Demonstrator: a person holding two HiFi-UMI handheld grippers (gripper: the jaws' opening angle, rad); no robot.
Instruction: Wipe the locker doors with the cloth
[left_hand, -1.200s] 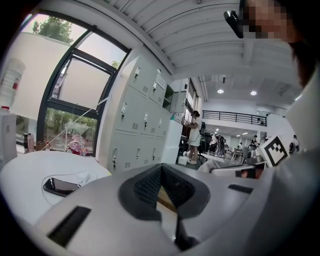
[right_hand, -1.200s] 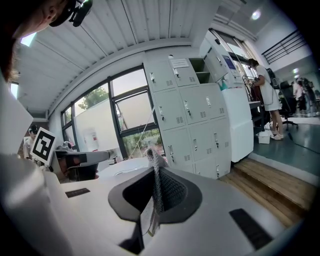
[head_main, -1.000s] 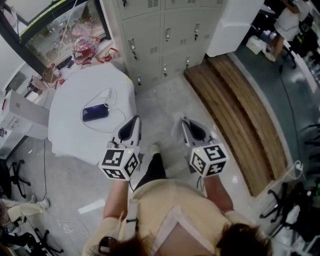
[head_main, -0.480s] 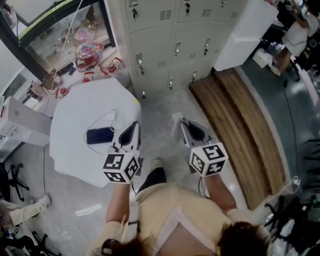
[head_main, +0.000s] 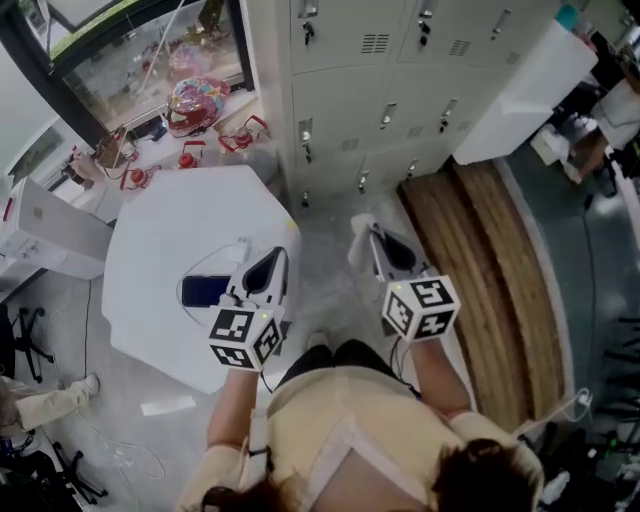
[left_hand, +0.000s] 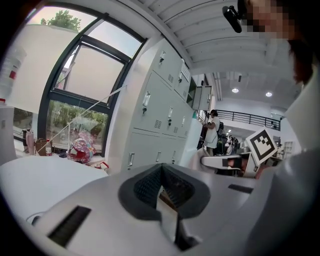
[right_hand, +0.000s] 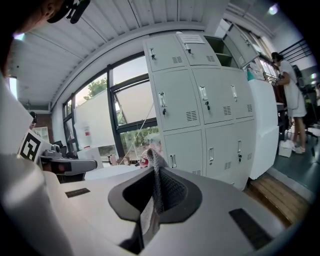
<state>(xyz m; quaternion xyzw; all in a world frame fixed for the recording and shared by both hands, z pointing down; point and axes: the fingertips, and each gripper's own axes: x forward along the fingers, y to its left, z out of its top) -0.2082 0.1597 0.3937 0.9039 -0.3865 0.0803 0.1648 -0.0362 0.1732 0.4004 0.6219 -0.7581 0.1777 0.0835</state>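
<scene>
Right, the lockers (head_main: 380, 80) are ahead of me, not yet within reach. My right gripper (right_hand: 155, 175) is clamped on the cloth (right_hand: 152, 159), a grey mesh fold standing up between the closed jaws. My left gripper (left_hand: 162, 175) has its jaws pressed together on nothing, and it hangs over the edge of the white table (head_main: 150, 220), where a phone (head_main: 205, 290) lies on its cable.

To do this step well, I'd say I need to get close enough that the cloth lies against a door. Only a little of it stands proud of the jaws, so I'd tilt the gripper so fabric meets the metal and not plastic. I'd keep the pinch firm, work each door from the top down, and go carefully round the handles and locks. The wooden platform (head_main: 480, 270) along the floor on my right is something to mind underfoot.

As for what holds what, the doors I see from above are shut, so their contents are hidden. In the right gripper view one upper compartment (right_hand: 220, 47) looks open, but it is dark inside and I can't tell what's in it.
</scene>
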